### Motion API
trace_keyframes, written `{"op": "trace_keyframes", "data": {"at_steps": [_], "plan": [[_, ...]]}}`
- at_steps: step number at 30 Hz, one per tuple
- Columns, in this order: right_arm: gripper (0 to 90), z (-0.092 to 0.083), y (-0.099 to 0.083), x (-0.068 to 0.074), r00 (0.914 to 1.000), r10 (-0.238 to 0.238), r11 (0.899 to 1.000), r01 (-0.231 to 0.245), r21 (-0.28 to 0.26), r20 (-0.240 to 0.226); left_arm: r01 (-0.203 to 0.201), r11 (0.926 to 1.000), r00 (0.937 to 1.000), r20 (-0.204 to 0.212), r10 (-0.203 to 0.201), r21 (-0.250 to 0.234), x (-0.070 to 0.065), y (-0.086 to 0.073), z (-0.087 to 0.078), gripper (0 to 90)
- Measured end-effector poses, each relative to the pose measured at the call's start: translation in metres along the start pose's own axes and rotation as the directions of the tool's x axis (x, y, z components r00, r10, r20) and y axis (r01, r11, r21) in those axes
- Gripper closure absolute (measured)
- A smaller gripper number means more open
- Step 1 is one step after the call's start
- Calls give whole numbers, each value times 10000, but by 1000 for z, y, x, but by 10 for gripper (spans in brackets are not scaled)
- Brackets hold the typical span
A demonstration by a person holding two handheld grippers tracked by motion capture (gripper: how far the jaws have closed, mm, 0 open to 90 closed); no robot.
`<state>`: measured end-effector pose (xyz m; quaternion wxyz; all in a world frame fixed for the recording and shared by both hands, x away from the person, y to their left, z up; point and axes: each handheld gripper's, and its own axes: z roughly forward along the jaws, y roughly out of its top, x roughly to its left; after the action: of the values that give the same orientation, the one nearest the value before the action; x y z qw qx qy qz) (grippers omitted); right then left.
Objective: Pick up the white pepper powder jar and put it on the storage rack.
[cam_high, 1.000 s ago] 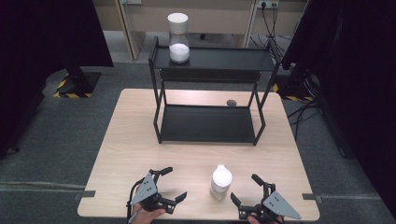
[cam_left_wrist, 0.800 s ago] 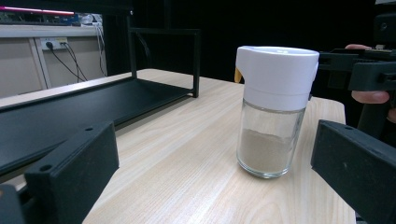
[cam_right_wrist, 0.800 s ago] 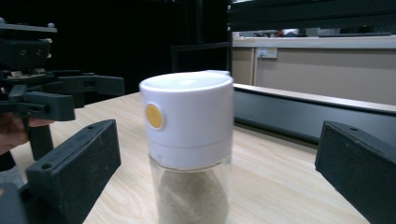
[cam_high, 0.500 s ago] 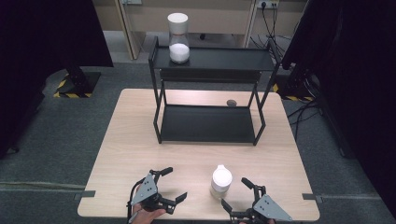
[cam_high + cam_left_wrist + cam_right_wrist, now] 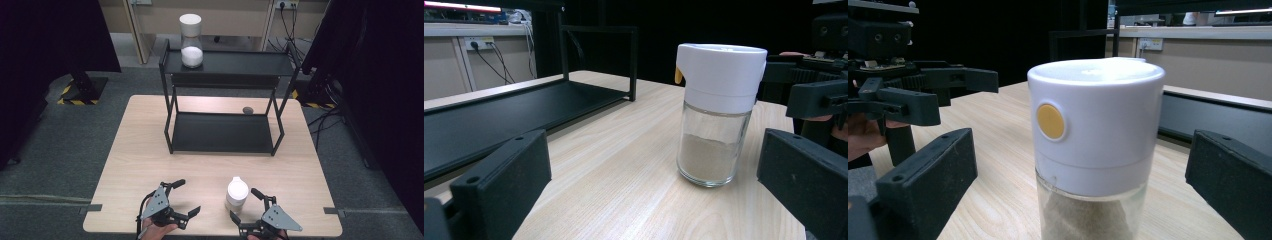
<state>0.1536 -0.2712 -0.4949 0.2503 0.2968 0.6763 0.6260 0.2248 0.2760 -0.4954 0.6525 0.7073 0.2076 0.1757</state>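
Jar (image 5: pixel 236 193) near table (image 5: pixel 150 135) front edge, between spread-jawed left gripper (image 5: pixel 187 196) and right gripper (image 5: pixel 246 206).

The jar (image 5: pixel 236 195) stands upright near the table's (image 5: pixel 150 150) front edge, right of the middle. It is clear glass with a tall white cap (image 5: pixel 1096 125) that bears a round yellow button (image 5: pixel 1050 121) and a small yellow spout. Pale brown powder fills roughly its lower third.

No readable text, labels or numbers anywhere.
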Motion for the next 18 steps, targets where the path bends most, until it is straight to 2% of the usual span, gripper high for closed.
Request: {"op": "trace_keyframes", "data": {"at_steps": [9, 18], "plan": [[26, 7, 0, 0, 10000, -30, 10000, 30, 71, 69, 2, 10000, 10000, 20, -2, -1, 0, 0, 0, 1], [81, 20, 4, 1, 9996, -123, 9989, 112, 446, 242, 41, 10000, 10000, 15, -41, 1, 0, 0, 0, 2]]}}
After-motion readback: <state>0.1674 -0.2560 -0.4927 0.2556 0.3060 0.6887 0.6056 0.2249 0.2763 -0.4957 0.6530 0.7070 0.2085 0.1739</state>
